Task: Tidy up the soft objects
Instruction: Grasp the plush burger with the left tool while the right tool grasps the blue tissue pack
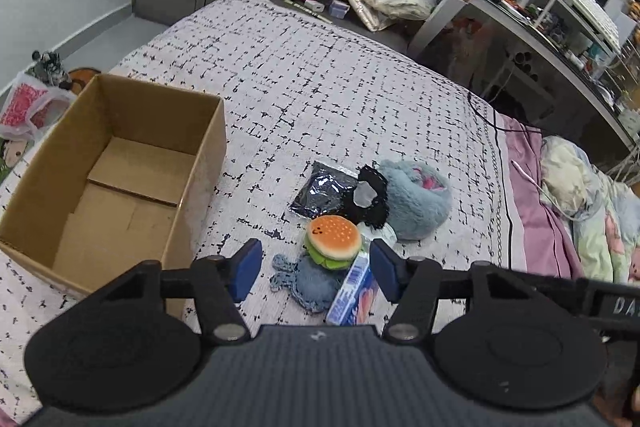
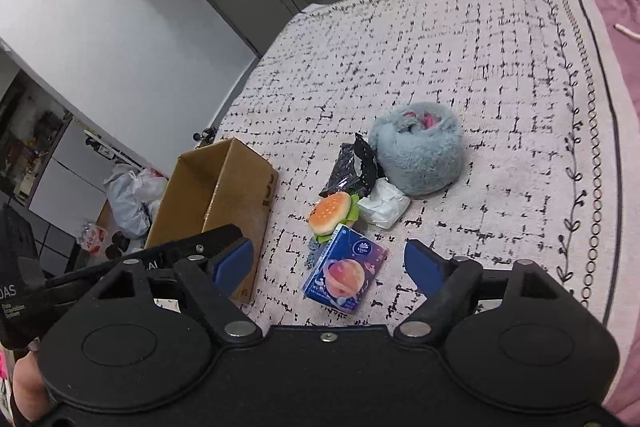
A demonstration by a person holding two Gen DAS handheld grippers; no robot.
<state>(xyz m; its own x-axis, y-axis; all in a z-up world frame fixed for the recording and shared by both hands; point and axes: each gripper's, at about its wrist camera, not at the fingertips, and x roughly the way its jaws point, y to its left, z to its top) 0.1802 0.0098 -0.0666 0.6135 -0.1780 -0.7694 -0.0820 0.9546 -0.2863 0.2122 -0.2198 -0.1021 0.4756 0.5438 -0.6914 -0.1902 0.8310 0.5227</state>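
Where cardboard box sits open, burger plush overlaps tissue pack

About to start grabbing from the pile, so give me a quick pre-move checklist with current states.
1. Cardboard box open, nothing seen inside: ok.
2. Left gripper open, nothing held: ok.
3. Right gripper open, nothing held: ok.
4. Tissue pack lies between the right gripper's fingers, untouched: ok.
5. Burger toy free of the pack: not ok, they overlap.
6. Blue knitted piece unpinned: cannot tell.
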